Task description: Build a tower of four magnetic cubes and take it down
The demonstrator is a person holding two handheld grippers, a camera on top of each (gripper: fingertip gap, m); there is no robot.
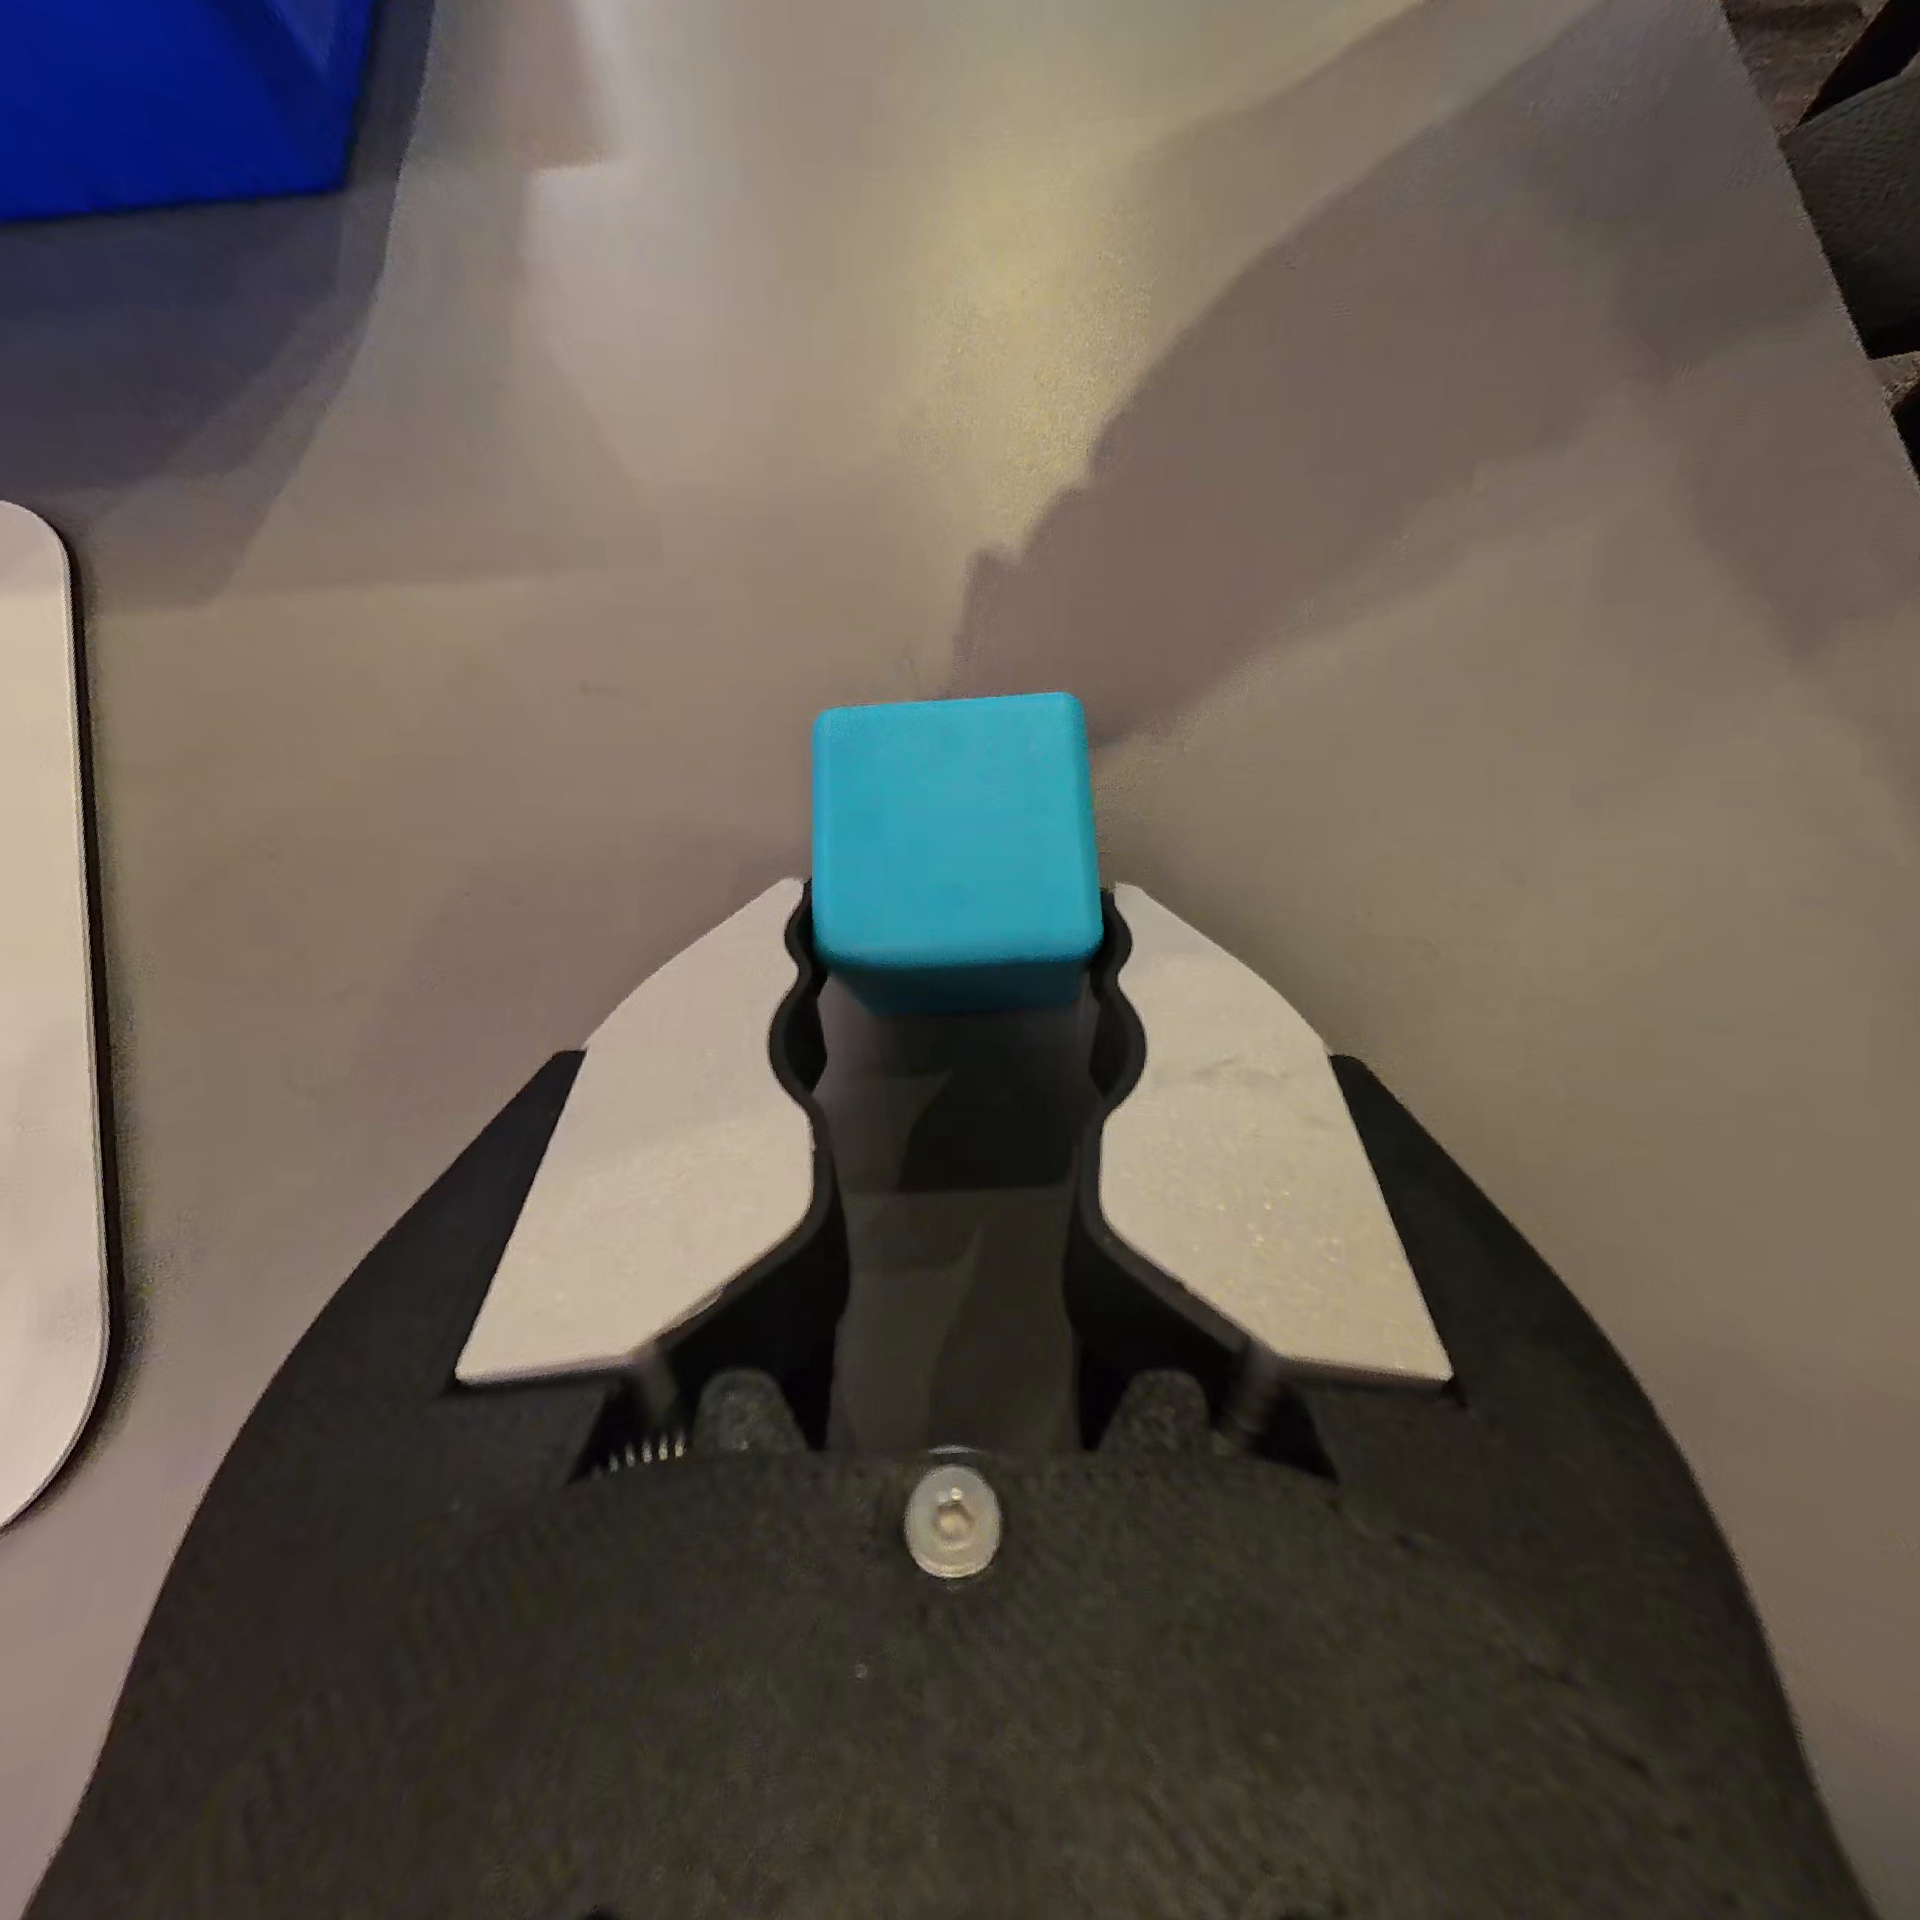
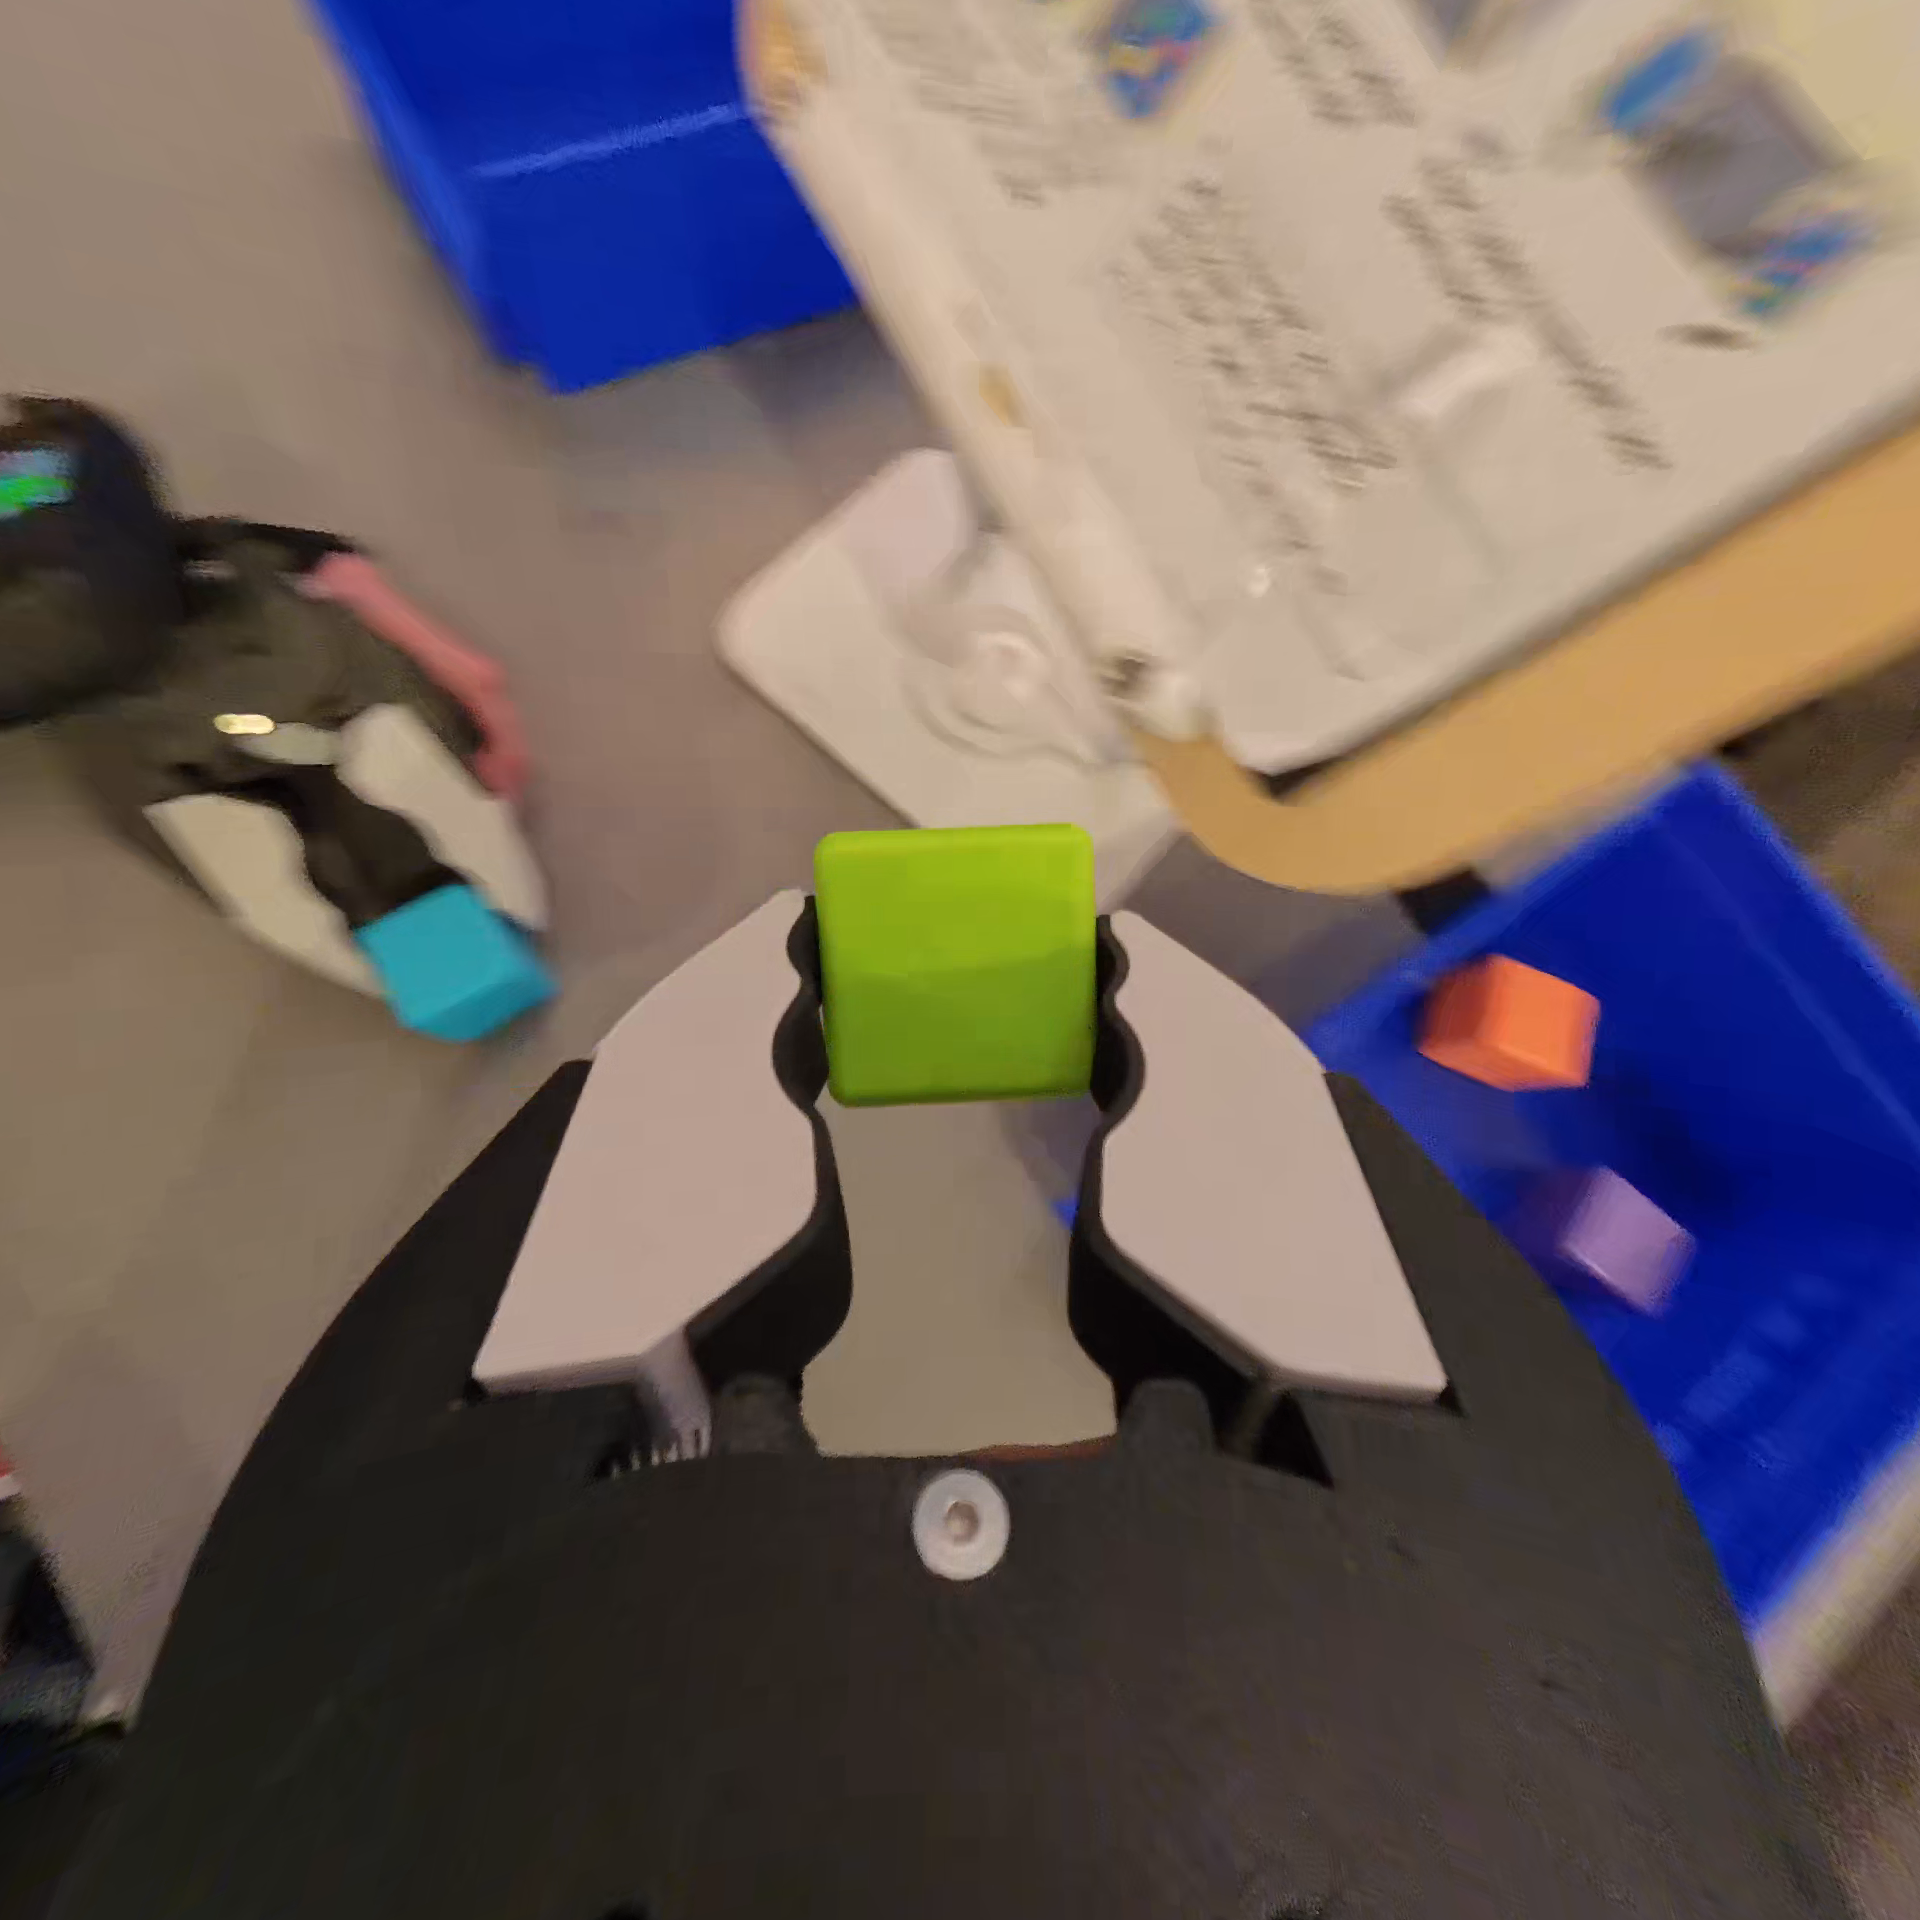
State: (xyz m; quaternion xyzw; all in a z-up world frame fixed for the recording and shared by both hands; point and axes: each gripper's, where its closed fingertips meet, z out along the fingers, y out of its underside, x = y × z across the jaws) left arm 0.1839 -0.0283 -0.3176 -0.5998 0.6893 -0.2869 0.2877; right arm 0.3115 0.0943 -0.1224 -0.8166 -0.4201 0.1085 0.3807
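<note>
The grey table [image 1: 1299,675] spans both views. On it stand a blue bin [image 2: 623,208] far off, a second blue bin [image 2: 1714,1195] at right, and a white stand [image 2: 935,644] bearing a blurred printed sheet [image 2: 1351,312]. The right claw [image 2: 956,987] pinches a green cube [image 2: 954,961] between its tips. The left claw [image 1: 951,935] pinches a teal cube [image 1: 951,831] at its tips, near the table. In the right bin lie an orange cube [image 2: 1512,1023] and a purple cube [image 2: 1616,1236], apart.
</note>
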